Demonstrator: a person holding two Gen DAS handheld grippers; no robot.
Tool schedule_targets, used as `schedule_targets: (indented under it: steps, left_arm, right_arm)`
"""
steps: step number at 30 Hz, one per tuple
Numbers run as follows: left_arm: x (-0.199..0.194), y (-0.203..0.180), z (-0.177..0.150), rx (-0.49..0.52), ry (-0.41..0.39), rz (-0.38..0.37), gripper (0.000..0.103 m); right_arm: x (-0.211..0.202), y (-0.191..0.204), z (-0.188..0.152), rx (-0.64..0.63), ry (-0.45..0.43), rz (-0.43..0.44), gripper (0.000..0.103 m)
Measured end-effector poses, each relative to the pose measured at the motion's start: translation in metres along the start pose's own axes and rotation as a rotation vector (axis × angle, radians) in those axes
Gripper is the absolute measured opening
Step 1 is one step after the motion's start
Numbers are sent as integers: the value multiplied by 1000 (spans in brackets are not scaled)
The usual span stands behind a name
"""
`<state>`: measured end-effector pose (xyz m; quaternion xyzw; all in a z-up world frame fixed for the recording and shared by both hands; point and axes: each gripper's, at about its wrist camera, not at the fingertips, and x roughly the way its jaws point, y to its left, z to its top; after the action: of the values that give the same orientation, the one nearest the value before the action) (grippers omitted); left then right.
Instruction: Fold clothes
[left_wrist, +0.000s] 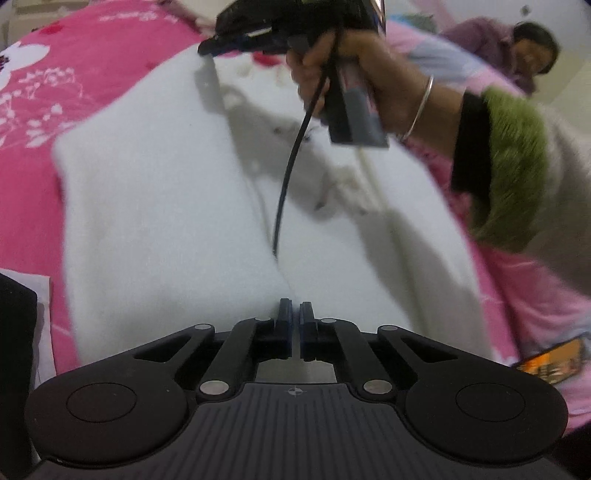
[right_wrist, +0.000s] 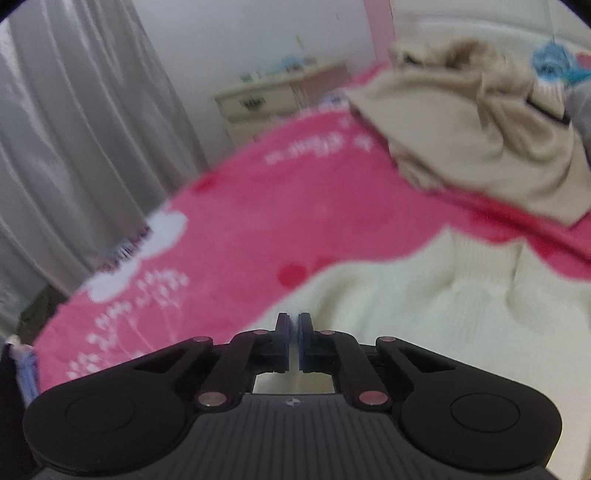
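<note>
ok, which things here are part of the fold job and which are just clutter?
In the job:
- white fleece garment, spread on the pink bedspread
- left claw, shut
- right claw, shut

Lying about:
- beige garment heap
- phone
- cream dresser
- grey curtain

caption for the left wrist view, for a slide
Left gripper shut at the near edge of a white garment spread on a pink bedspread.

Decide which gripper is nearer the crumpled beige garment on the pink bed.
Right. The right gripper sits at the white garment's far edge, facing the beige garment; the left gripper is over the white garment's near part.
</note>
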<state>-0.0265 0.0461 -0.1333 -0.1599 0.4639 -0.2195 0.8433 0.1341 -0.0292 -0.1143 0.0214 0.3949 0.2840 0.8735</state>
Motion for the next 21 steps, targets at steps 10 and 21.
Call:
schedule_targets:
  steps: [10, 21]
  left_arm:
    - [30, 6, -12, -28, 18, -8, 2]
    - [28, 14, -25, -114, -22, -115, 21]
  right_arm:
    - [21, -6, -22, -61, 24, -141, 5]
    - [-38, 36, -19, -202, -2, 44, 7]
